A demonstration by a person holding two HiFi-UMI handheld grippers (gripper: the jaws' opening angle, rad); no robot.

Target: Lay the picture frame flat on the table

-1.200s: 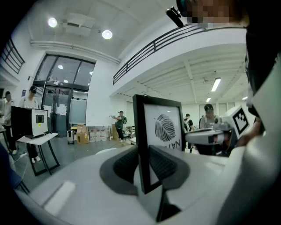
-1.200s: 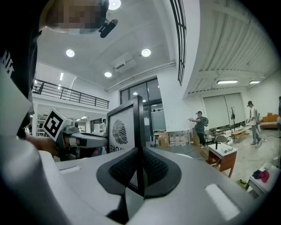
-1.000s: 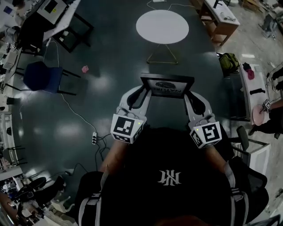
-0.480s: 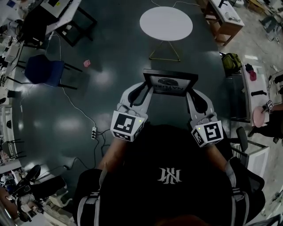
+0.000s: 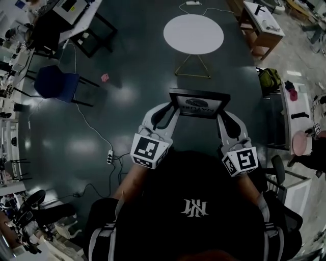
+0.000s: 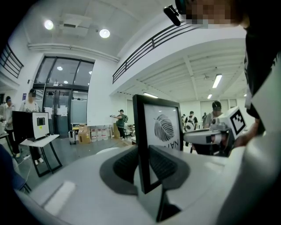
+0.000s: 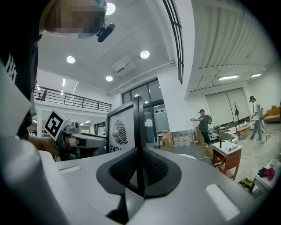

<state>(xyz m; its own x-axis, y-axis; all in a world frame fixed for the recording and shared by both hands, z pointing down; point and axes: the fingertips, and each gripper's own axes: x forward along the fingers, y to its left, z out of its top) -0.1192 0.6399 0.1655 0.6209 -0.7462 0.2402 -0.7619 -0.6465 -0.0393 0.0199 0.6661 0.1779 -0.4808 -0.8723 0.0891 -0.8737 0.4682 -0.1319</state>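
Note:
A black picture frame with a leaf print hangs upright in the air in front of the person, held at both sides. My left gripper is shut on its left edge, and the frame stands clamped between the dark pads in the left gripper view. My right gripper is shut on its right edge; the frame sits pinched between the pads there too. A round white table stands on the floor ahead of the frame.
A blue chair and a desk stand at the far left. A power strip with its cable lies on the dark floor. A wooden desk and a green bag sit at the right.
The frame and both grippers have shifted slightly forward and right toward the round table; the grip on both sides is unchanged.

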